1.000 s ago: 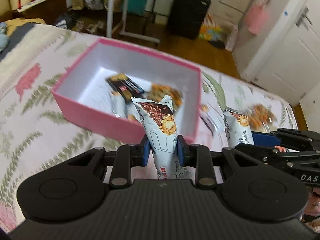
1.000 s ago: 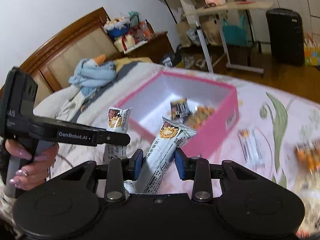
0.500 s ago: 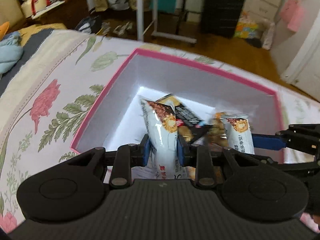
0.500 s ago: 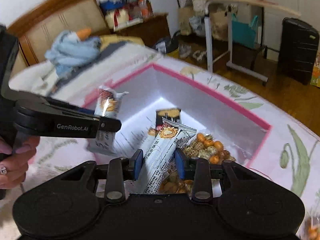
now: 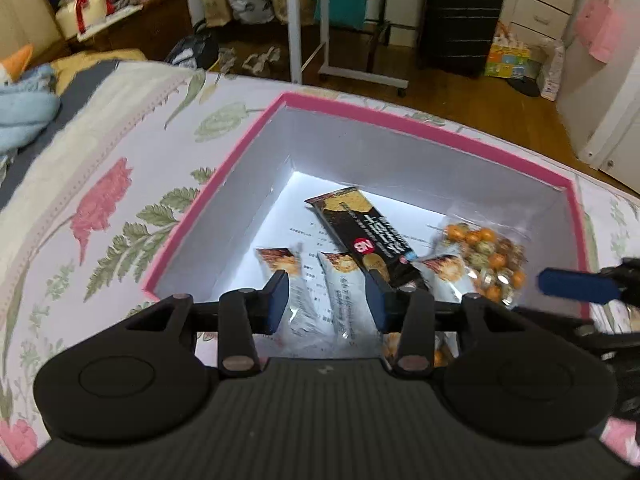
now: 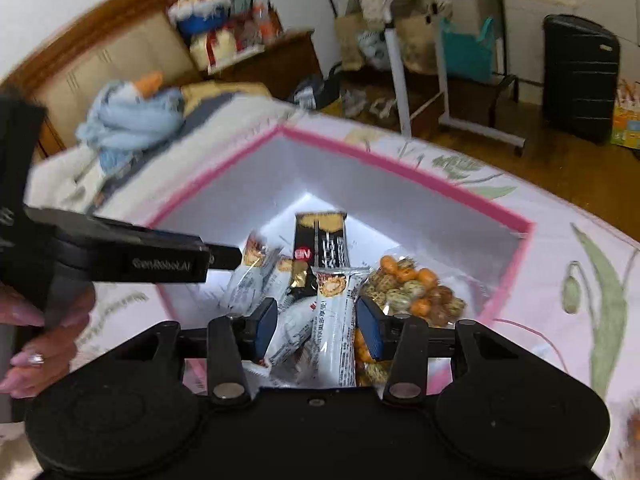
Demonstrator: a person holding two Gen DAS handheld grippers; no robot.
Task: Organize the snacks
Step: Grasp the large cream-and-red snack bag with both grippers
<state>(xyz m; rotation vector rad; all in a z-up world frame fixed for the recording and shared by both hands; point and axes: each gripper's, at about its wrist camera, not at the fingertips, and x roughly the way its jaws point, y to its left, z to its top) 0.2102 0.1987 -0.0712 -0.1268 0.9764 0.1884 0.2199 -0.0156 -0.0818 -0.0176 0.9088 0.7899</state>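
Left wrist view looks down into a pink box [image 5: 224,176] with a white interior, set on a bed [image 5: 100,184] covered in a floral sheet. The left gripper [image 5: 327,296] hangs over the near wall of the box, and its fingers [image 5: 276,296] have just been opening: they now stand apart, clear of the white snack bar [image 5: 344,280] that lies between them on the box floor, so the bar is released. Just to its left lies a second white bar [image 5: 280,258]; a black snack bar [image 5: 360,228] lies diagonally across the middle of the floor, and a clear bag of coated nuts [image 5: 484,252] sits at the right side. A blue pad of the right gripper [image 5: 576,280] reaches in from the right edge.

From the right wrist view, the right gripper [image 6: 316,326] also hangs over the box [image 6: 400,168]. Its fingers [image 6: 368,328] have just been opening too, and a white snack bar with an oat picture [image 6: 334,312] stands steeply between them; gaps show on both sides, so they no longer pinch it. It leans over the other bars and beside the nut bag [image 6: 412,288]. On the left, a hand [image 6: 48,320] holds the left gripper's handle.
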